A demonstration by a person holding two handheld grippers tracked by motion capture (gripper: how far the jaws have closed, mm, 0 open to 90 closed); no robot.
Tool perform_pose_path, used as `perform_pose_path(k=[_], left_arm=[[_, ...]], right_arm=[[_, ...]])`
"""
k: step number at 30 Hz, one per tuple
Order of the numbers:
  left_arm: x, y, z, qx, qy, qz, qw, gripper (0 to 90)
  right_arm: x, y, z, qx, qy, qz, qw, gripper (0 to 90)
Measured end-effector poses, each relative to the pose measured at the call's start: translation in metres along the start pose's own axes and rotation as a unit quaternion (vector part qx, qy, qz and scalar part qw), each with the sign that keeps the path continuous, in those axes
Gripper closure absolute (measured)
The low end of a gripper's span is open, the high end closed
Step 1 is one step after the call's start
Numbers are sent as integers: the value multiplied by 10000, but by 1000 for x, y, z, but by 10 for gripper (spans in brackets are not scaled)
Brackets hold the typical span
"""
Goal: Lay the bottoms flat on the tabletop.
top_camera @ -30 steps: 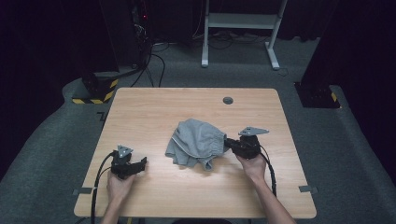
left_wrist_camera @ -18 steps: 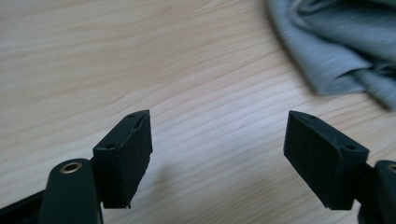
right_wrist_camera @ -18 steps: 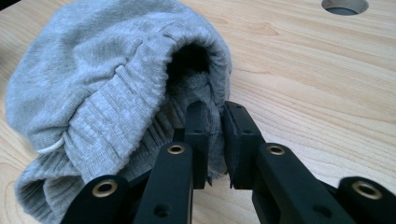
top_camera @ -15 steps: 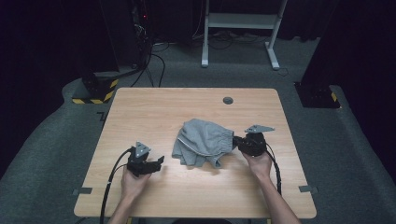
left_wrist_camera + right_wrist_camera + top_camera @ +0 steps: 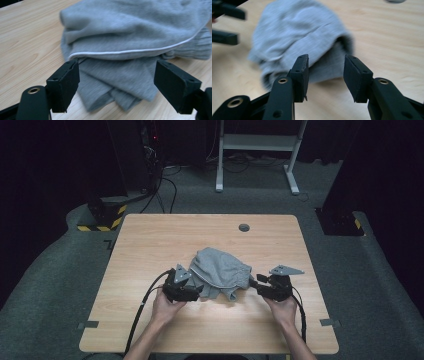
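Here, one grey garment [image 5: 220, 275] on the table [image 5: 150, 245] — two tongs flank it, left tongs [image 5: 200, 290] spread, right tongs [image 5: 252, 283] just widened, gripping nothing.

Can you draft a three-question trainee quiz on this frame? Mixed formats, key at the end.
1. True or false: the left gripper has its fingers clamped on the grey garment.
2. Multiple choice: the small dark round disc on the table lies A) under the garment, B) beyond the garment, near the far edge, C) beside the person's left hand.
3. Fill in: the seam trim running along the garment's fold in the left gripper view is ____.

Key: 1 false, both grippers stand open, the right gripper just clear of the cloth. 2 B. 3 white.
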State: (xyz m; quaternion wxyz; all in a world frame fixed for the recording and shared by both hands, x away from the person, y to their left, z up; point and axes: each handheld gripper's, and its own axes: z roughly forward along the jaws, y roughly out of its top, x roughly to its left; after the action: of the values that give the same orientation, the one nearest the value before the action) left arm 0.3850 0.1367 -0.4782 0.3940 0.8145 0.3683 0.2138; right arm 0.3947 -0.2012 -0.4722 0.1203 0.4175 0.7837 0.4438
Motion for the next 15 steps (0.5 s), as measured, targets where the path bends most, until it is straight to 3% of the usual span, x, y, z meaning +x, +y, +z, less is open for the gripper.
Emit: perform_pose_path(k=[3, 7, 11, 13, 15], left_arm=[[-13, 5, 1, 30, -35, 302, 9995, 217], [-25, 12, 5, 85, -171, 501, 9986, 232], [-33, 20, 10, 101, -226, 636, 9977, 232], [-36, 22, 14, 91, -223, 695, 9973, 237], [-39, 24, 21, 198, -137, 766, 9968, 238]], right_arm=[[12, -7, -1, 46, 199, -49, 9998, 555], [31, -17, 5, 191, 407, -134, 9989, 526], [41, -21, 15, 290, 397, -241, 9985, 499], [45, -22, 20, 300, 407, -167, 9986, 482], [48, -23, 21, 272, 272, -156, 9991, 477]])
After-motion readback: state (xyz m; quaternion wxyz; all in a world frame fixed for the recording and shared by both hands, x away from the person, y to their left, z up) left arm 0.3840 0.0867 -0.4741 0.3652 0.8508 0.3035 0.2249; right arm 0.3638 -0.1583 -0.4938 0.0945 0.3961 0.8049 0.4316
